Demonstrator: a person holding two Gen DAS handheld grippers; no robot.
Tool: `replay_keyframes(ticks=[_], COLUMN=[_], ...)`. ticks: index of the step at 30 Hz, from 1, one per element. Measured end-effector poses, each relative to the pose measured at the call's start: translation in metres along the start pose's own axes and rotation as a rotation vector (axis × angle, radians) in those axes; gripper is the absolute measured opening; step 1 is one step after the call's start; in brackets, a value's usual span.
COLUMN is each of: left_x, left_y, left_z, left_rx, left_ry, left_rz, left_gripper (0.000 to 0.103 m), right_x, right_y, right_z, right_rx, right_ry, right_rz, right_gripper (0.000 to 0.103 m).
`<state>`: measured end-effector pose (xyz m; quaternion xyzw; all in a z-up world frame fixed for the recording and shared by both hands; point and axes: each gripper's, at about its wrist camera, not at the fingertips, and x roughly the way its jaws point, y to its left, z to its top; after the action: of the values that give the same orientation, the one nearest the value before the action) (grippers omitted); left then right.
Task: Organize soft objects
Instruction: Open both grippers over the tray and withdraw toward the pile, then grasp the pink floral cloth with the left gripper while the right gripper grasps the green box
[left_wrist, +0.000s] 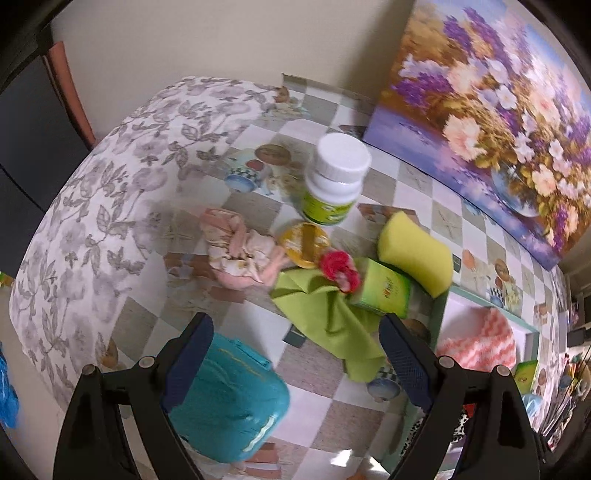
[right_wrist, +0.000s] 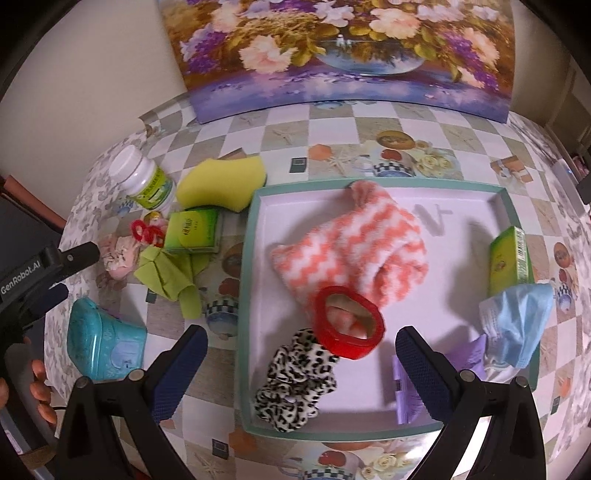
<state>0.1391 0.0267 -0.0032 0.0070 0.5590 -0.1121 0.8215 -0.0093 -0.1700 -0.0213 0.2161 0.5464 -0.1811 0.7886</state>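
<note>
Left gripper: spread wide, nothing between the pads; pointing steeply down over the loose pile left of the tray.
Right gripper: spread wide too, pinching nothing; poised over the near part of the tray, above the leopard scrunchie and red ring.
Green cloth: likely next soft thing to go in; lies just ahead of the left gripper, toward its right finger; long axis slanting from the pile's middle down toward that finger.
Nearer hand: left, by a clear margin; from the right gripper the cloth sits off to the side, outside the tray's left wall.
Look of the cloth: lime green, thin, creased and folded over itself; one end tucked against the green box, red scrunchie resting on its upper edge.
Other soft things still out: pink floral bundle, beyond the cloth; yellow sponge, touching the tray's corner.
Already in the tray: pink-and-white fuzzy sock; blue mask draped over the right rim.
</note>
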Motion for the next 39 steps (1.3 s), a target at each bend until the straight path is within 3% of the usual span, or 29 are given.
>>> replay_keyframes(ticks=[23, 28, 39], left_x=[0.024, 0.031, 0.057], left_y=[0.043, 0.047, 0.068], left_z=[0.035, 0.038, 0.049], left_rx=[-0.056, -0.058, -0.063], left_ry=[0.027, 0.043, 0.092], left_rz=[0.016, 0.012, 0.01], left_gripper=[0.091, 0.091, 0.091], right_x=[0.023, 0.026, 0.058], right_y=[0.052, 0.063, 0.089], right_z=[0.017, 0.023, 0.032], right_rx=[-0.106, -0.129, -0.163], right_ry=[-0.013, -0.022, 0.03], right_rz=[0.014, 0.054, 0.079], right_gripper=[0.103, 0.103, 0.103])
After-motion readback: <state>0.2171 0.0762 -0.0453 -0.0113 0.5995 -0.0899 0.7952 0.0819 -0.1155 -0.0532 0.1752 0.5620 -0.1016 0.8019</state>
